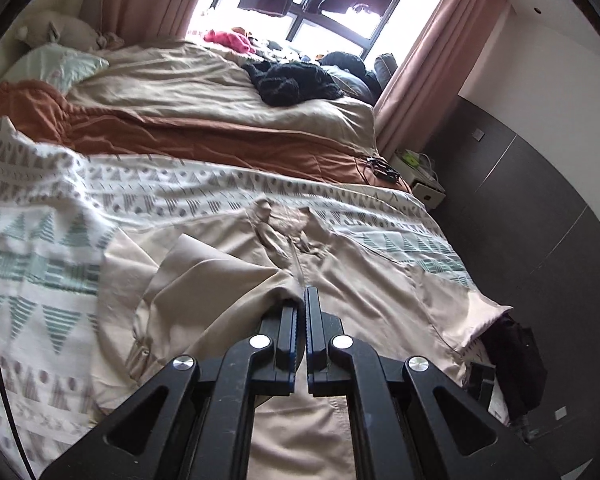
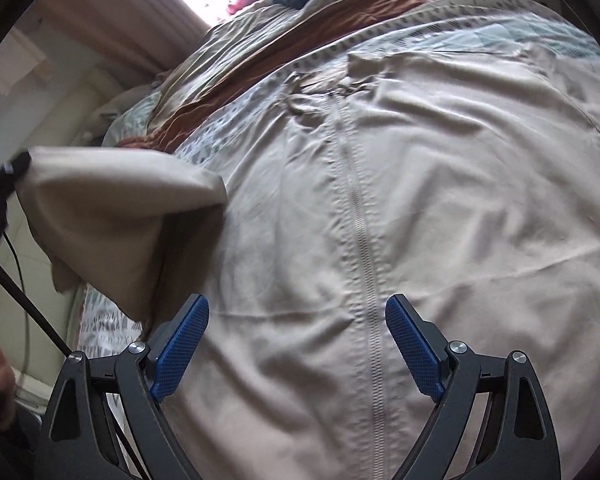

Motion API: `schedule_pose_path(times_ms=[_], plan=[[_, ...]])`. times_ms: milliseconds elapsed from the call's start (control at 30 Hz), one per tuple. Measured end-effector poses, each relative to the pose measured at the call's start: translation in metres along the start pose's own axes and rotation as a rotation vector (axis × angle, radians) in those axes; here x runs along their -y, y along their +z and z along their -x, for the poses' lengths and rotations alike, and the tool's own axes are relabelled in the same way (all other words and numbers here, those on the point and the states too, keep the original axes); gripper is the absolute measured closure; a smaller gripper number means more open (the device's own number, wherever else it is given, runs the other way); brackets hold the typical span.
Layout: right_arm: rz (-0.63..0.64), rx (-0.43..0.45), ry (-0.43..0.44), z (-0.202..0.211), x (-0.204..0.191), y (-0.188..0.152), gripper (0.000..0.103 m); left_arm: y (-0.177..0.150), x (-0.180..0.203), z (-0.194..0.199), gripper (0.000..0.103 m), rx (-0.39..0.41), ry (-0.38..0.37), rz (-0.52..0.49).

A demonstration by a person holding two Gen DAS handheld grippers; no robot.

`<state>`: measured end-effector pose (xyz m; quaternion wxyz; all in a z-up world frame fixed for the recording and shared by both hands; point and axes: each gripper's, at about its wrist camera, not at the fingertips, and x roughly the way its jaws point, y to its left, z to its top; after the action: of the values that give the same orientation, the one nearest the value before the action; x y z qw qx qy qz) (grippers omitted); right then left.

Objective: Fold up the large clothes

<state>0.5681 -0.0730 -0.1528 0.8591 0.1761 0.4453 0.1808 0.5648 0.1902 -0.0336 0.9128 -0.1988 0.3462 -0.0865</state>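
I saw the beige jacket point(image 2: 380, 208) spread zipper-up on the bed point(image 1: 52, 208), its long axis running away from both grippers. My left gripper point(image 1: 300, 304) pinched its sleeve point(image 2: 112, 216), lifted leftward; my right gripper point(image 2: 296, 340) hovered wide open above the zipper point(image 2: 360, 240), nearer the body.

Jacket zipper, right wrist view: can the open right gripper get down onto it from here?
Probably yes. The right gripper is open above the beige jacket, and the zipper lies uncovered between its fingers. The sleeve held by the left gripper hangs off to the side.
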Motion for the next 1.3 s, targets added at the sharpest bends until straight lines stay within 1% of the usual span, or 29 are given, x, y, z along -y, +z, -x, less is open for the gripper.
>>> schedule_pose_path(times_ms=[67, 100, 133, 167, 200, 300, 333, 367, 400, 433, 467, 500, 600, 667, 767, 800, 833, 900, 1000, 1100, 1200, 1300], plan=[[-0.052, 0.015, 0.005, 0.004, 0.014, 0.006, 0.013, -0.008, 0.004, -0.018, 0.098, -0.034, -0.027, 0.024], [-0.070, 0.020, 0.006, 0.006, 0.019, 0.008, 0.013, -0.014, 0.003, -0.027, 0.098, -0.065, -0.050, 0.039], [-0.096, 0.029, 0.006, 0.009, 0.026, 0.010, 0.013, -0.022, 0.003, -0.039, 0.098, -0.104, -0.100, 0.063], [-0.105, 0.034, 0.009, 0.011, 0.031, 0.012, 0.013, -0.030, 0.002, -0.047, 0.098, -0.128, -0.139, 0.091], [-0.115, 0.042, 0.012, 0.014, 0.035, 0.014, 0.013, -0.036, 0.001, -0.051, 0.097, -0.134, -0.152, 0.112], [-0.125, 0.066, 0.004, 0.021, 0.041, 0.015, 0.013, -0.059, 0.006, -0.058, 0.096, -0.136, -0.131, 0.132], [-0.131, 0.073, 0.000, 0.024, 0.043, 0.014, 0.013, -0.063, 0.006, -0.058, 0.089, -0.134, -0.141, 0.149], [-0.138, 0.079, -0.002, 0.026, 0.045, 0.014, 0.013, -0.067, 0.005, -0.056, 0.072, -0.129, -0.154, 0.169], [-0.139, 0.081, -0.003, 0.027, 0.046, 0.013, 0.013, -0.070, 0.005, -0.053, 0.059, -0.120, -0.168, 0.187], [-0.141, 0.085, -0.006, 0.029, 0.047, 0.013, 0.013, -0.072, 0.004, -0.048, 0.023, -0.108, -0.185, 0.203], [-0.144, 0.088, -0.009, 0.030, 0.049, 0.013, 0.013, -0.075, 0.002, -0.042, 0.000, -0.089, -0.200, 0.221], [-0.147, 0.090, -0.012, 0.031, 0.051, 0.012, 0.013, -0.080, -0.001, -0.031, 0.000, -0.056, -0.205, 0.245], [-0.155, 0.097, -0.013, 0.035, 0.053, 0.012, 0.013, -0.086, -0.012, -0.011, 0.000, -0.031, -0.209, 0.293], [-0.152, 0.105, -0.013, 0.037, 0.051, 0.012, 0.013, -0.090, -0.021, 0.005, 0.000, 0.001, -0.179, 0.330], [-0.136, 0.123, -0.004, 0.040, 0.043, 0.011, 0.013, -0.098, -0.039, 0.031, 0.000, 0.065, -0.120, 0.390], [-0.127, 0.124, 0.001, 0.039, 0.041, 0.010, 0.013, -0.101, -0.046, 0.039, 0.000, 0.078, -0.084, 0.414], [-0.111, 0.122, 0.009, 0.037, 0.036, 0.009, 0.013, -0.100, -0.051, 0.039, 0.000, 0.082, -0.054, 0.428], [-0.088, 0.123, 0.026, 0.034, 0.029, 0.007, 0.013, -0.104, -0.066, 0.051, 0.000, 0.097, 0.008, 0.474], [-0.049, 0.139, 0.059, 0.032, 0.015, 0.004, 0.013, -0.114, -0.085, 0.066, 0.000, 0.148, 0.075, 0.529], [0.016, 0.124, 0.074, 0.024, 0.000, 0.000, 0.013, -0.126, -0.103, 0.073, 0.000, 0.179, 0.128, 0.554], [0.073, 0.105, 0.077, 0.012, -0.014, -0.006, 0.013, -0.138, -0.118, 0.068, 0.000, 0.176, 0.150, 0.568], [0.080, 0.066, 0.102, -0.008, -0.027, -0.009, 0.013, -0.144, -0.132, 0.070, 0.000, 0.181, 0.133, 0.597]])
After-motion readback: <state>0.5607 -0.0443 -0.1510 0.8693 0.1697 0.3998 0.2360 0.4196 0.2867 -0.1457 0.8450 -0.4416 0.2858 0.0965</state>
